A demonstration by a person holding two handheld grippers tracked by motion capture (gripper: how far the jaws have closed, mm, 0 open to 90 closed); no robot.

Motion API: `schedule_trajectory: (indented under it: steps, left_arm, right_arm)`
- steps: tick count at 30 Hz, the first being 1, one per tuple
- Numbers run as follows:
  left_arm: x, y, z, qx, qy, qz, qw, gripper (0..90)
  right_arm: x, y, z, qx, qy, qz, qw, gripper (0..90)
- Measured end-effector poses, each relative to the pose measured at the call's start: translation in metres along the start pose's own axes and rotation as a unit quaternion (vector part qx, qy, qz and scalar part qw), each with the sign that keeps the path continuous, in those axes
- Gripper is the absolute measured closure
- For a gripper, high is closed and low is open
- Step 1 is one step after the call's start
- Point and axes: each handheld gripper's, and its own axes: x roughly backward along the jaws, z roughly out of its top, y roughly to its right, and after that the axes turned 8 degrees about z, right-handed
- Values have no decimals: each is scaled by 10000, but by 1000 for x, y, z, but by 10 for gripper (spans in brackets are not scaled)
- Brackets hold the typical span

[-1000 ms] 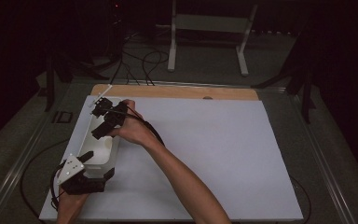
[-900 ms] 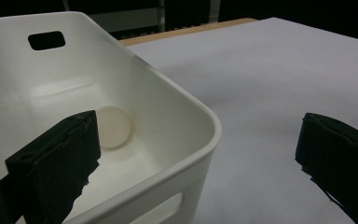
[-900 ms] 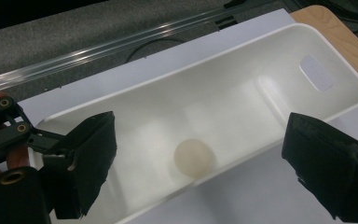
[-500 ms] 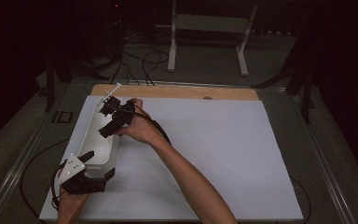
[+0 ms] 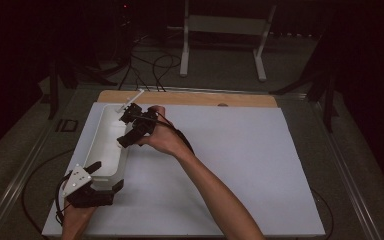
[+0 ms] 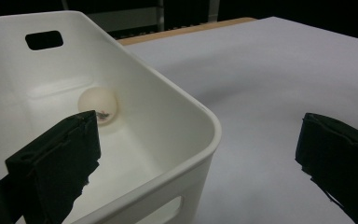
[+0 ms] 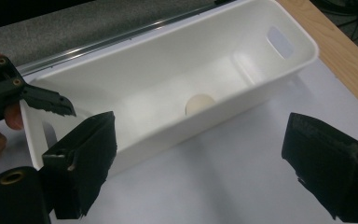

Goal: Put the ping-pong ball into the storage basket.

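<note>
A long white bin [image 5: 104, 150] lies on the left of the white mat. A pale ball [image 6: 98, 105] with a small printed mark rests on the bin's floor, toward its far end [image 7: 199, 103]. My left gripper [image 5: 104, 177] is at the bin's near end, open, its jaws straddling the near right corner of the bin [image 6: 186, 107]. One jaw is inside the bin and one is outside. My right gripper [image 5: 126, 127] hovers over the bin's far half, open and holding nothing, looking down into the bin [image 7: 168, 60]. The left gripper [image 7: 42, 100] appears at that view's left edge.
The white mat [image 5: 230, 165] spreads wide to the right of the bin. A wooden strip [image 5: 195, 98] runs along the table's far edge. Beyond it, cables [image 5: 155, 65] and a white stand [image 5: 225, 30] are on the dark floor.
The right gripper has drifted a little to the right and nearer over the bin's far half. The left gripper and the bin have stayed put.
</note>
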Motion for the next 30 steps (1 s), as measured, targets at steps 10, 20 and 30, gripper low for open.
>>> schedule_trajectory:
  steps: [10, 20, 30]
  left_arm:
    - [0, -1, 0, 46, 9, -10, 10000, 5]
    - [-1, 0, 0, 37, 5, -21, 10000, 5]
    - [-2, 1, 1, 28, -8, -25, 10000, 5]
  right_arm:
    - [26, 15, -28, -151, 26, -179, 9997, 95]
    - [46, 26, -54, -284, 73, -323, 9990, 95]
    - [55, 33, -78, -433, 61, -390, 9983, 95]
